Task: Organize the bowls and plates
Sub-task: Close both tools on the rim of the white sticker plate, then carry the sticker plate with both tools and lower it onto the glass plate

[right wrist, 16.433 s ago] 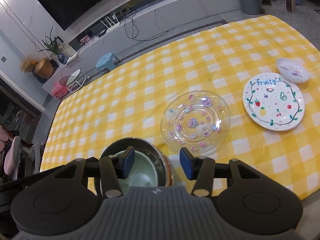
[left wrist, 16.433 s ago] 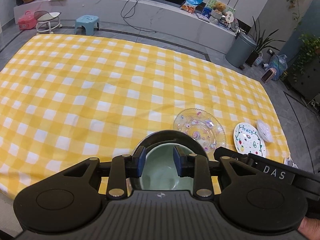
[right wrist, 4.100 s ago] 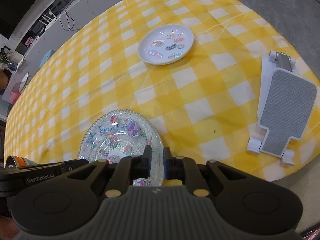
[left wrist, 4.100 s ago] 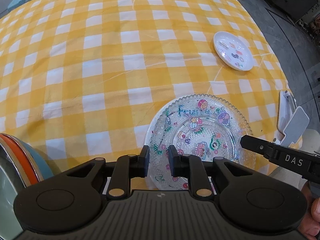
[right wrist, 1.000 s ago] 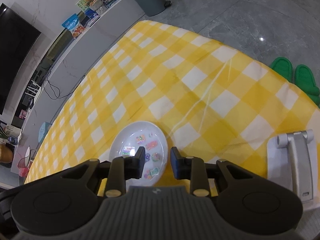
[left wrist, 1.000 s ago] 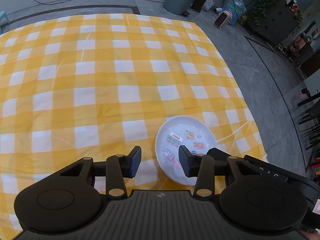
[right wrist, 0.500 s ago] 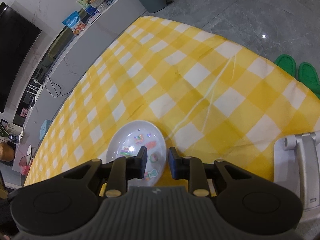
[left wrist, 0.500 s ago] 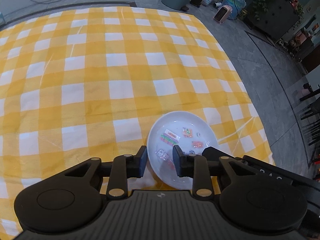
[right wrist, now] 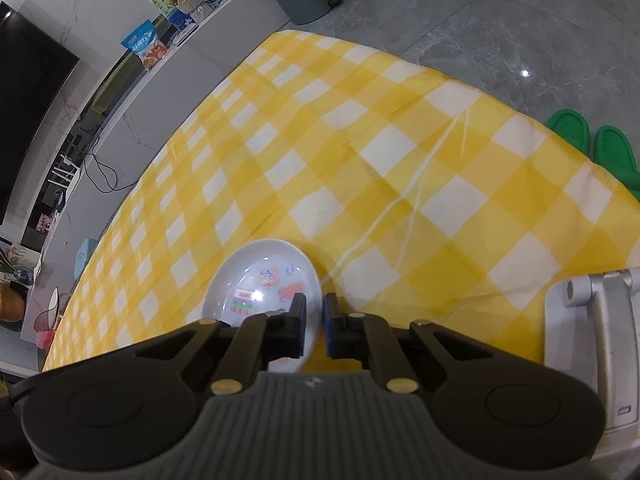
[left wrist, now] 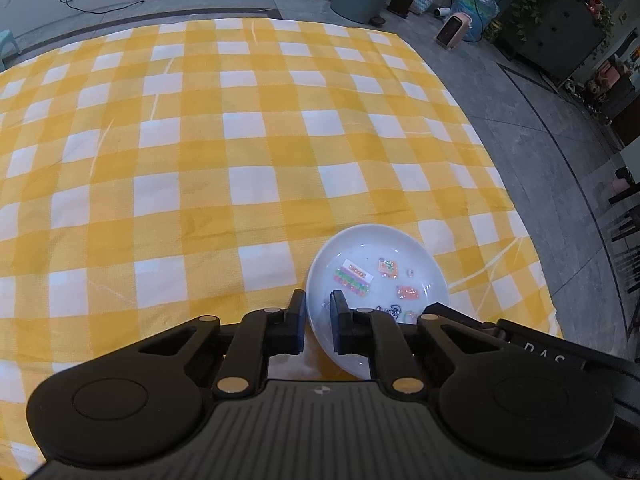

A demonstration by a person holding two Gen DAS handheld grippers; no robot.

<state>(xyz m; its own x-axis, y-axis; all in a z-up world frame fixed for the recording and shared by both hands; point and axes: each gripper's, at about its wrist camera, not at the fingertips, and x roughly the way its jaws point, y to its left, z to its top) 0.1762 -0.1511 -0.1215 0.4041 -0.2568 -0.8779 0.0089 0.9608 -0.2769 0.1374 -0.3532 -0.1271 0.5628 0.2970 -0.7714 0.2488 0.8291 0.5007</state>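
Both grippers pinch the plate (left wrist: 394, 258): left gripper (left wrist: 318, 322) on its left rim, right gripper (right wrist: 314, 322) on its right rim.

My left tool (left wrist: 318, 322) hides the near rim of the small white dish with coloured stickers (left wrist: 376, 264); my right tool (right wrist: 314, 324) covers its near edge too. The sticker lettering is too small to read. The silver metal stand (right wrist: 596, 344) is cut off by the right edge.
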